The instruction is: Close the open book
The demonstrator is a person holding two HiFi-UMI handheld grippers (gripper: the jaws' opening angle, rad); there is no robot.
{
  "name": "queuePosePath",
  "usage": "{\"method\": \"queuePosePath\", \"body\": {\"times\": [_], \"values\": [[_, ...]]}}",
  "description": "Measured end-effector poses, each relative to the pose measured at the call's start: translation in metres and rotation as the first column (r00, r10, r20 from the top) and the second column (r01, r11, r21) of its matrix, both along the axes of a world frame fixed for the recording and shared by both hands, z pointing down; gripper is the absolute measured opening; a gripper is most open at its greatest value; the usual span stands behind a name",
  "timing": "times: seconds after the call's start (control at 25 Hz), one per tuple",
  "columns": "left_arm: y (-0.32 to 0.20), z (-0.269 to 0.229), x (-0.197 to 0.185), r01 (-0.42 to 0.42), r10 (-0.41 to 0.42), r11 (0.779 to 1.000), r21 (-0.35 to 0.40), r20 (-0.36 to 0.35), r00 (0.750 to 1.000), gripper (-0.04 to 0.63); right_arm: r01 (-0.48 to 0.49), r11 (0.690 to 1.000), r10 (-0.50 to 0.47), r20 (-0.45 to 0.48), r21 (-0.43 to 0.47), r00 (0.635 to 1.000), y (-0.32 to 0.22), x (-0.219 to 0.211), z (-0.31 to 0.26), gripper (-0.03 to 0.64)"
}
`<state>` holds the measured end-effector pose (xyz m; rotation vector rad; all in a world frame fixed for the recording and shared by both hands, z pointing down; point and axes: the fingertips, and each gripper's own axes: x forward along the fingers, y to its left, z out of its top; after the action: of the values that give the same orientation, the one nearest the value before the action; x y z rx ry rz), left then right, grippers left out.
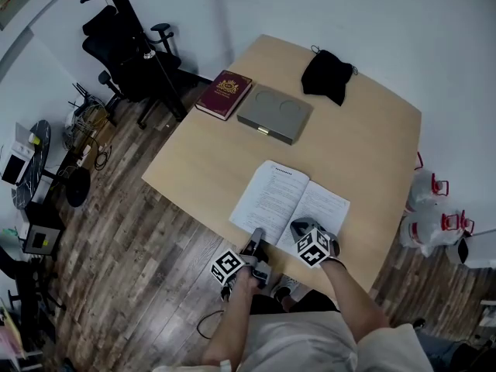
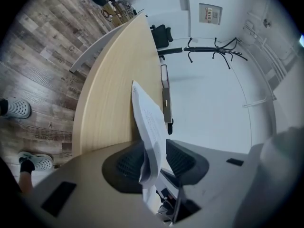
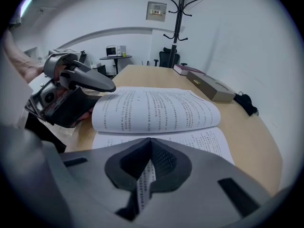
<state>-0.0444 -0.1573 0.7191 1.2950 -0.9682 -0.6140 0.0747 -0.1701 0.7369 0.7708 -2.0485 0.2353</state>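
An open book (image 1: pixel 291 200) of printed white pages lies near the front edge of the light wooden table (image 1: pixel 201 161). My left gripper (image 1: pixel 254 239) is at the book's near left corner. In the left gripper view its jaws (image 2: pixel 156 160) stand either side of the raised left stack of pages (image 2: pixel 149 122), pads against it. My right gripper (image 1: pixel 298 227) sits on the near edge of the right-hand page. In the right gripper view it (image 3: pixel 151 144) is shut on a thin strip of printed page, and the lifted left half of the book (image 3: pixel 156 108) arches beyond it.
A dark red book (image 1: pixel 225 93), a grey flat box (image 1: pixel 274 113) and a black pouch (image 1: pixel 327 76) lie at the table's far side. A black office chair (image 1: pixel 128 49) stands off the far left corner. White containers with red handles (image 1: pixel 430 208) sit on the floor at the right.
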Motion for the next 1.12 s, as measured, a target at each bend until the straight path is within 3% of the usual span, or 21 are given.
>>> {"method": "queuePosePath", "body": {"times": [0.52,1.12], "values": [[0.004,-0.003,0.001,0.009,-0.008,0.999,0.035,-0.037,0.999,0.064,-0.007,1.000,0.007,0.012,0.009,1.000,0.002,0.002,0.001,0.008],[0.010,-0.027,0.014,-0.112,0.100,0.985,0.135,0.089,0.991,0.054,-0.050,0.999,0.050,0.058,-0.013,0.997,0.003,0.005,0.000,0.008]]}}
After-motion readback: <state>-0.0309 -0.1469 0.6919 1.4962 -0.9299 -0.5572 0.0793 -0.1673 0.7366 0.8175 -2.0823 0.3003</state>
